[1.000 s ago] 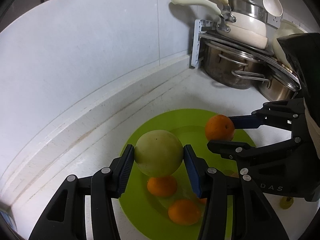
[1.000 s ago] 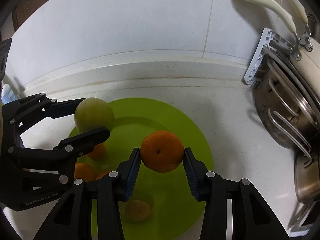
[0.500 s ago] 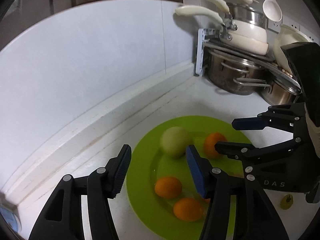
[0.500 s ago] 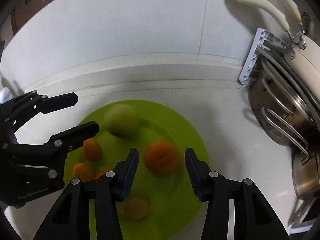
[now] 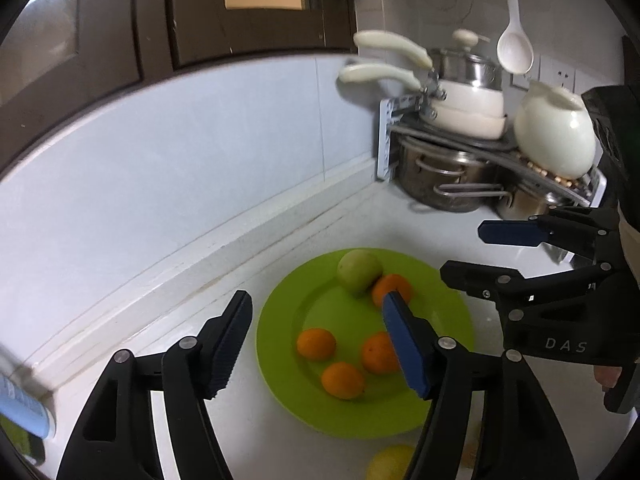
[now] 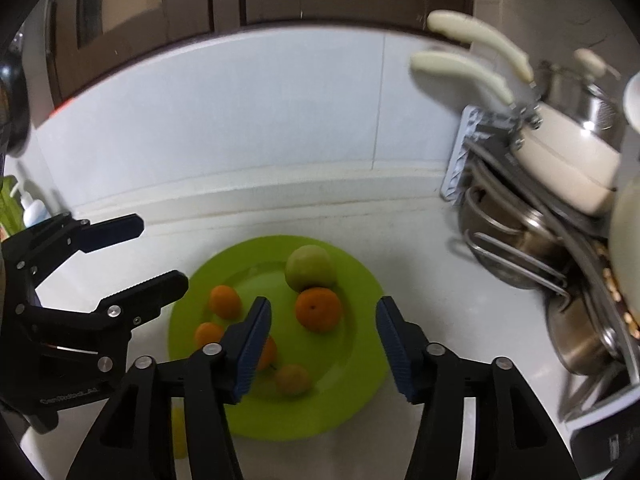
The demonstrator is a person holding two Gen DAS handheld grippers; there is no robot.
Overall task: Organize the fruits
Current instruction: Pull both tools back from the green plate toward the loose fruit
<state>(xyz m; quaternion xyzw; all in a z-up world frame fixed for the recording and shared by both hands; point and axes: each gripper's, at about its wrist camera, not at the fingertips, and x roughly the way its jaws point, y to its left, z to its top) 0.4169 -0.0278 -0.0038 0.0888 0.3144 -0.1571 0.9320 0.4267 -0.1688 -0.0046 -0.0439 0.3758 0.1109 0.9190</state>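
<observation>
A lime-green plate point(image 5: 288, 364) point(image 6: 352, 344) lies on the white counter. On its far side a pale green round fruit point(image 5: 359, 271) point(image 6: 309, 268) rests against an orange point(image 5: 394, 285) point(image 6: 319, 309). Three smaller oranges point(image 5: 316, 344) point(image 6: 226, 301) sit on the near-left part, and the right wrist view also shows a pale small fruit point(image 6: 292, 379). My left gripper point(image 5: 318, 300) point(image 6: 162, 254) hangs above the plate's left side, jaws opening and empty. My right gripper point(image 6: 323, 304) point(image 5: 464, 250) hovers over the right side, jaws also opening with nothing held.
A yellow fruit point(image 5: 390, 464) point(image 6: 180, 432) lies on the counter just in front of the plate. A rack of steel pots and cream pans point(image 5: 440, 168) point(image 6: 520, 248) with a white jug point(image 5: 554, 136) fills the right corner. A bottle point(image 5: 24, 404) stands at far left.
Both grippers let go: the green fruit and the orange dropped onto the plate and settled side by side. Both grippers rose and drew back with wider jaws.
</observation>
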